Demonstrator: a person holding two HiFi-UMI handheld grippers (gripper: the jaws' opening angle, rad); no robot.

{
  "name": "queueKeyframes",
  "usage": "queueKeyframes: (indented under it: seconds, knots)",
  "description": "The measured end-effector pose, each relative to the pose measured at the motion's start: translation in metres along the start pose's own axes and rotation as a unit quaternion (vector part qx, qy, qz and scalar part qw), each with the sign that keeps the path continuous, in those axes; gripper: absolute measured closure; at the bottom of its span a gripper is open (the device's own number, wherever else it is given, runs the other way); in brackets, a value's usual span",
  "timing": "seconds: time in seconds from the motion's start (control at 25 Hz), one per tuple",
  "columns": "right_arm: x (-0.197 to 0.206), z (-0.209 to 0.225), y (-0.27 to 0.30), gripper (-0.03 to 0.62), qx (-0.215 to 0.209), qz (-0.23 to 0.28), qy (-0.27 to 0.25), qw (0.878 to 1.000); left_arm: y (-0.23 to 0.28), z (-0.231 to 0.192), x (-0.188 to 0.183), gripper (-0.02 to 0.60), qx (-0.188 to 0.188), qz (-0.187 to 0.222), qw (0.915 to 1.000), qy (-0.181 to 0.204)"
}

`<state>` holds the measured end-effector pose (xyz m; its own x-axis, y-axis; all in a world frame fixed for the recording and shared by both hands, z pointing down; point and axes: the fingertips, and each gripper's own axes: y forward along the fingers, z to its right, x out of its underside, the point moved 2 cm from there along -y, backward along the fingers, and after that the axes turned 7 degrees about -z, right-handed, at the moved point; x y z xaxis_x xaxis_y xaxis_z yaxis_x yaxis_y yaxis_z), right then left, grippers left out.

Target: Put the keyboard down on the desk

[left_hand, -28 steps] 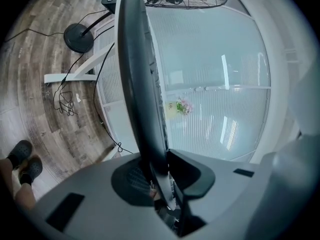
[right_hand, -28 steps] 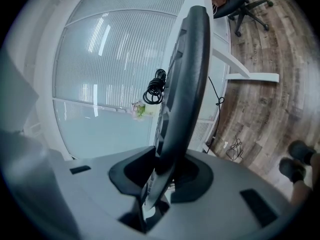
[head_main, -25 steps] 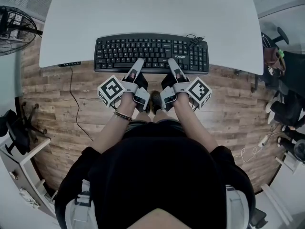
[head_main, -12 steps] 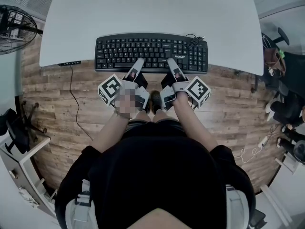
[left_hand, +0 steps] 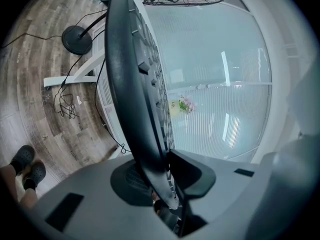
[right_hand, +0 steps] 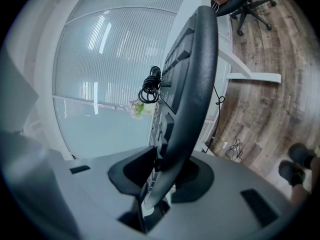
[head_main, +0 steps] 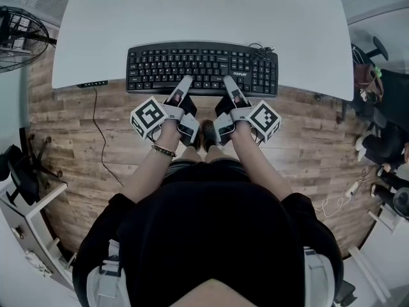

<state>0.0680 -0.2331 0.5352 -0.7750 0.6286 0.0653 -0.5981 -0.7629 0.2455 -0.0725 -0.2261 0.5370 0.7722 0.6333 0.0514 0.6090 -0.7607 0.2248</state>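
A black keyboard (head_main: 202, 68) lies flat across the near edge of the white desk (head_main: 192, 11), its front edge overhanging the wooden floor. My left gripper (head_main: 185, 82) is shut on that front edge left of centre, and my right gripper (head_main: 228, 82) is shut on it right of centre. In the left gripper view the keyboard (left_hand: 127, 74) runs away edge-on from between the left gripper's (left_hand: 162, 184) jaws. The right gripper view shows the same: the keyboard (right_hand: 195, 74) is pinched in the right gripper (right_hand: 160, 179). Its coiled cable (right_hand: 150, 89) sits at the far right corner.
A standing fan (head_main: 19, 34) is at the left beside the desk. A black cable (head_main: 99, 133) trails over the floor under the desk's left end. Office chairs and bags (head_main: 377, 101) crowd the right side. White shelving (head_main: 32, 229) stands at the lower left.
The keyboard and both grippers have shifted slightly forward, further over the desk. Both grips look the same.
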Motion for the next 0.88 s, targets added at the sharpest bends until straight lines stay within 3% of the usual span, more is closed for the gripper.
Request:
queueKeyframes:
  seconds: [0.88]
  knots:
    - [0.0000,0.0003,0.0008,0.474,0.011,-0.002,-0.004,1.000,0.0026,0.0011,-0.0037,0.465,-0.008,0.001,0.9999,0.015]
